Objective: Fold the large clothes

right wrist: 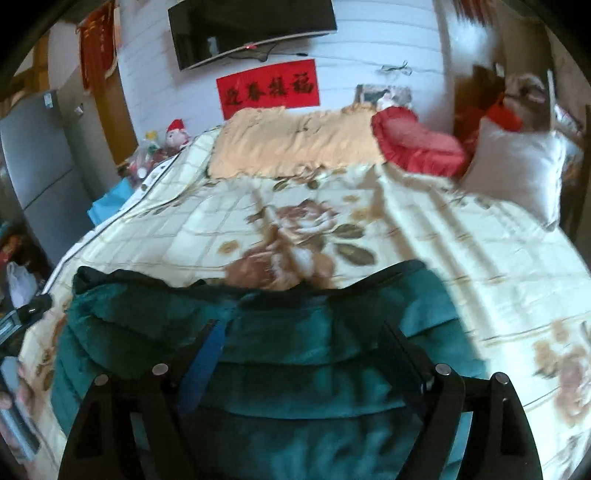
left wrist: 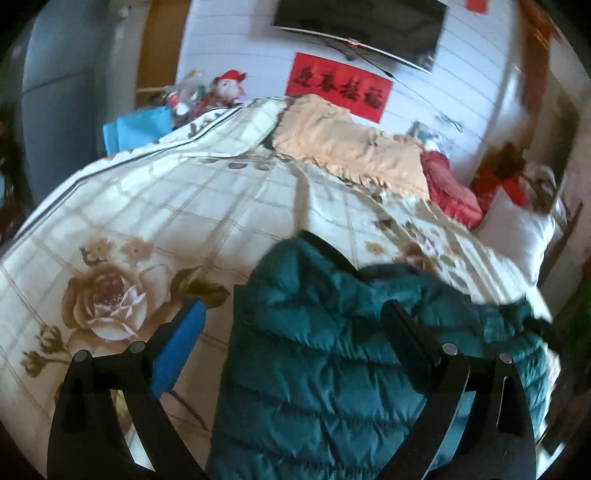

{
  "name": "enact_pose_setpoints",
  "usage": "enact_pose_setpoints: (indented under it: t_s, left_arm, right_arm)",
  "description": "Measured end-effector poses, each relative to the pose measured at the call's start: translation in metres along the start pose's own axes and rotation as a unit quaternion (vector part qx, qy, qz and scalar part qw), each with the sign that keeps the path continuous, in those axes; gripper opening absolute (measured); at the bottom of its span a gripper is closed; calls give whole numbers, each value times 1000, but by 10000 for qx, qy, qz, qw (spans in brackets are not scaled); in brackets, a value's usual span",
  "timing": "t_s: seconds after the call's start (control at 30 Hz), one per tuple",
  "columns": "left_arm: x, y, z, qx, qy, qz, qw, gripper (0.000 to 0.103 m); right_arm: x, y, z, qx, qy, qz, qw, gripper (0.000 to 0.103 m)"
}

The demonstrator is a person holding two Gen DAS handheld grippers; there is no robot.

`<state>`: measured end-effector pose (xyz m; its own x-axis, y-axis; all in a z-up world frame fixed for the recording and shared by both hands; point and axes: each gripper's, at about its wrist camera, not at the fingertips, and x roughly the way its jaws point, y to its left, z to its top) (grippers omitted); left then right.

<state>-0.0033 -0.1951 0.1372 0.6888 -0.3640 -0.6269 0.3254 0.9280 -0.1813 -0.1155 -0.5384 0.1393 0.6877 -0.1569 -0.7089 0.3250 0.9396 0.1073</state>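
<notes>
A teal quilted puffer jacket (left wrist: 325,354) lies on a bed covered by a cream floral quilt (left wrist: 155,206). In the left wrist view the jacket fills the lower middle and right. My left gripper (left wrist: 291,314) is open, its fingers spread above the jacket's left part, the blue-padded finger (left wrist: 181,343) over the quilt. In the right wrist view the jacket (right wrist: 303,354) spreads across the lower frame on the quilt (right wrist: 461,240). My right gripper (right wrist: 301,332) is open above it, holding nothing. The left gripper's body shows at that view's left edge (right wrist: 22,317).
At the bed's far end lie a peach blanket (right wrist: 295,144), a red pillow (right wrist: 417,144) and a white pillow (right wrist: 517,170). A TV (right wrist: 251,29) and a red banner (right wrist: 267,88) hang on the wall. Toys (left wrist: 207,92) and a grey fridge (right wrist: 40,162) stand left.
</notes>
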Motion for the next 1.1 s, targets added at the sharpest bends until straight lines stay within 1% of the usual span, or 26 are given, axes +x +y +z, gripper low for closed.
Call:
enact_pose_setpoints:
  t_s: [0.07,0.13,0.2,0.27,0.33,0.4,0.47,0.53,0.63,0.73,0.8,0.87,0.93,0.97,1.03,1.1]
  left_arm:
    - [12,-8,-2,247,171,233,9993,96]
    - [29,-17,-1,371,275,472,9978,96]
    - [46,-18,0,304,457,560,9969,96]
    - [66,-15,4,97,709,746,9946,96]
    - [84,-11,6,-107,952,830,9919,96]
    - [96,-5,5,-272,1113,828,9900,97]
    - [107,2,2,-527,1263,716,9880,97]
    - [113,6,-1,-668,1327,635,9869,98]
    - [116,4,-5,-671,1310,623,9871,100]
    - [116,3,-6,-640,1282,646,9876,100]
    - [116,3,-6,-627,1269,649,9878,100]
    - [117,4,-7,-632,1253,645,9880,100]
    - [117,4,-8,-634,1230,652,9882,100]
    - [117,3,-8,-623,1218,666,9884,100]
    - [117,2,-8,-598,1185,695,9887,100]
    - [117,1,-8,-585,1164,709,9889,100]
  right_arm:
    - [7,-8,0,-33,151,-164,9997,83]
    - [16,-17,-3,40,264,-356,9990,79]
    - [28,-27,-7,219,344,-464,9981,77]
    - [41,-35,-10,342,441,-588,9967,77]
    - [56,-38,-14,375,624,-701,9949,78]
    - [61,-41,-16,398,686,-748,9940,78]
    - [68,-44,-17,448,773,-738,9933,79]
    - [72,-48,-19,534,776,-712,9930,80]
    - [73,-47,-25,530,660,-792,9933,80]
    - [73,-43,-23,479,715,-867,9925,80]
    - [62,-41,-20,483,728,-896,9921,80]
    - [41,-35,-18,548,567,-800,9937,80]
    - [12,-24,-21,575,336,-395,9970,80]
    - [1,-18,-23,532,294,-210,9979,80]
    - [-21,1,-30,310,175,125,9993,80]
    - [-30,24,-37,18,104,263,9996,80]
